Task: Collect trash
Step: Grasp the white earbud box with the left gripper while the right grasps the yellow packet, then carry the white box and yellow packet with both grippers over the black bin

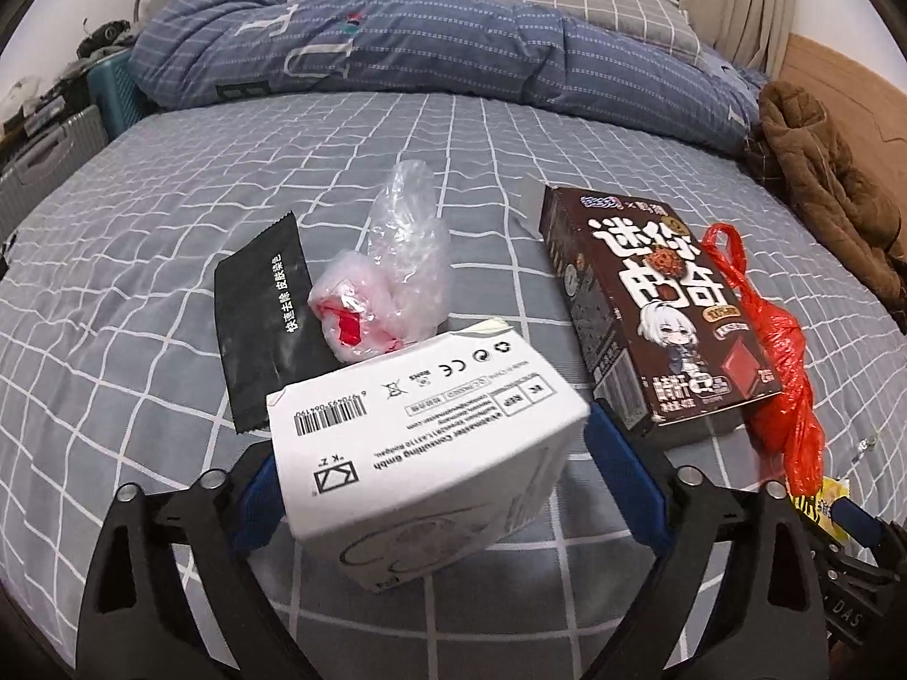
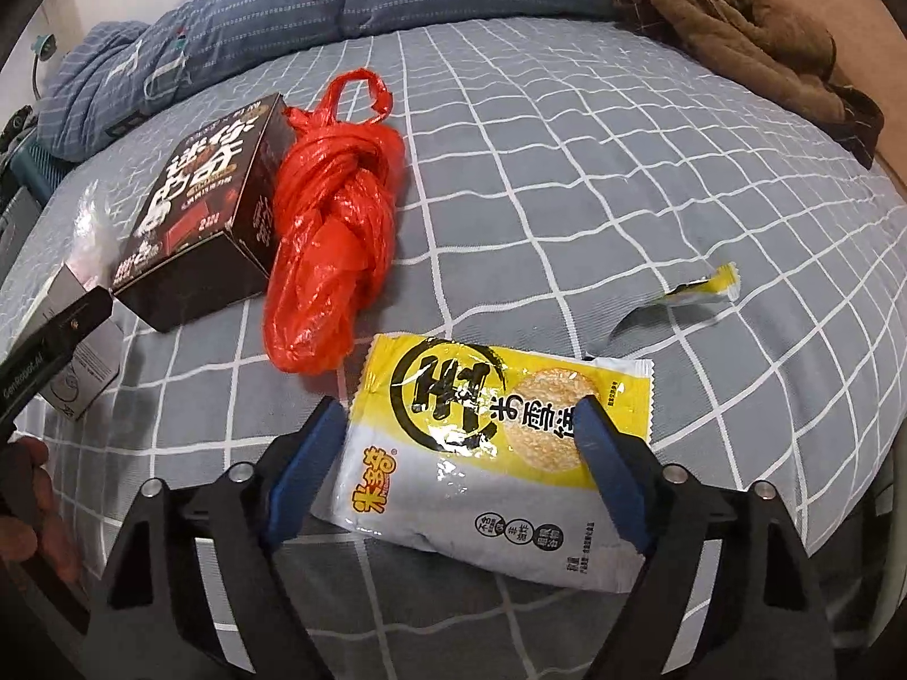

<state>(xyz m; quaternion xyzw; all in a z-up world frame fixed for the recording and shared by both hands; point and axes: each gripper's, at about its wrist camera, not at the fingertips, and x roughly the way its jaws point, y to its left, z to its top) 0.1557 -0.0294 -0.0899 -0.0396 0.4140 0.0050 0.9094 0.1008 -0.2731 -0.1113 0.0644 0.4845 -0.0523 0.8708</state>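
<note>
Grey checked bedsheet (image 1: 170, 294) as work surface in the left wrist view, blue quilt (image 1: 397, 39) bunched at the far side, brown coat (image 1: 822, 181) at the right edge. Left gripper (image 1: 433, 433) spread about box-wide, blue pads (image 1: 261, 498) against both sides of white box (image 1: 431, 430). Looks pinched and tipped up off the sheet, probably for carrying off as trash. Remaining litter clustered just beyond: black sachet (image 1: 266, 334) flat, clear plastic bag (image 1: 408, 238) with red-white wad (image 1: 351, 311) touching it, brown snack carton (image 1: 652, 306) lying on its back, knotted red bag (image 1: 788, 362) just beside the carton's right side.

Same sheet (image 2: 567, 170) in the right wrist view. Right gripper (image 2: 462, 402) held wide, straddling yellow snack packet (image 2: 487, 442) lying flat near the bed edge. Right pad (image 2: 601, 453) overlaps the packet's face, left pad just off its edge. No pinch formed, likely lining up for a grab. Red bag (image 2: 334, 226) and carton (image 2: 210, 192) touching, farther in. Torn yellow strip (image 2: 703, 289) alone to the right, well apart. White box (image 2: 79, 362) at the left edge, under the other gripper's finger.
</note>
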